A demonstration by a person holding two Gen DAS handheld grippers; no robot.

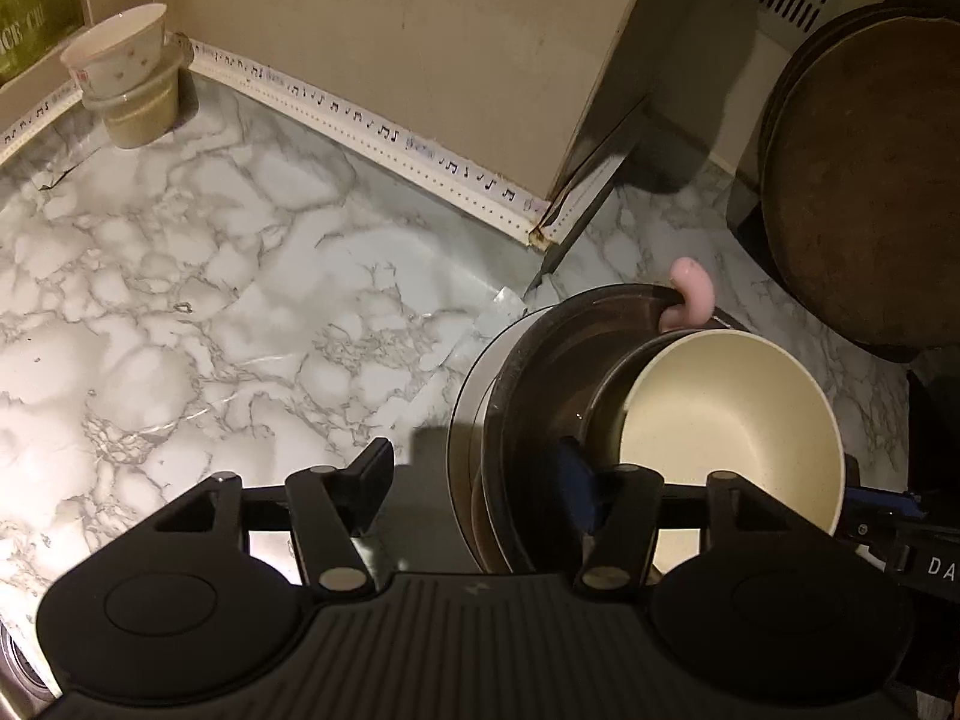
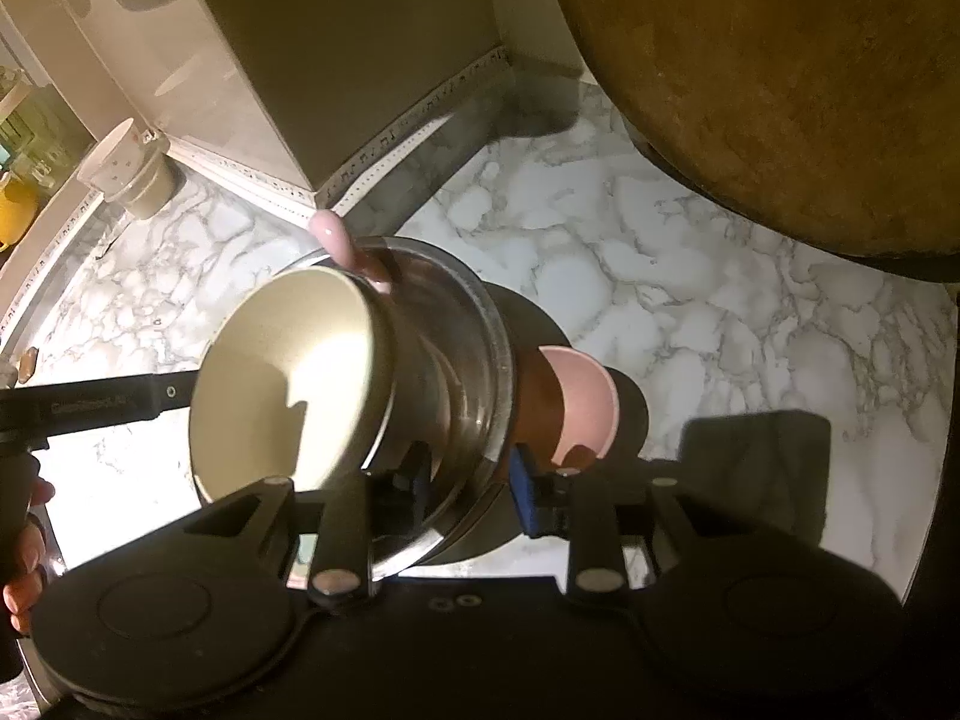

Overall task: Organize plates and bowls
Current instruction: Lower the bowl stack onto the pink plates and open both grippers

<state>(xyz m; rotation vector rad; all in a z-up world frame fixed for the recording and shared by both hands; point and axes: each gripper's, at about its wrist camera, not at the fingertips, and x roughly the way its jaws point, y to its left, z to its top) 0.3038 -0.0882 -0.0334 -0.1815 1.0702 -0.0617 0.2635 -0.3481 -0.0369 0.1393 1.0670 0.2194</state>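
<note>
Item: nested stack of bowls (image 2: pixel 384 384), cream bowl (image 2: pixel 282 384) innermost, carried tilted above the marble counter (image 2: pixel 690 300). Right gripper (image 2: pixel 462 492) pinches the rim; left gripper (image 1: pixel 480 480) wide, empty. We judge it heavy, slick, breakable (support underneath).

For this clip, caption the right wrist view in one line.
Right gripper clamps a glass bowl rim, nested cream bowl inside, above marble counter.
</note>
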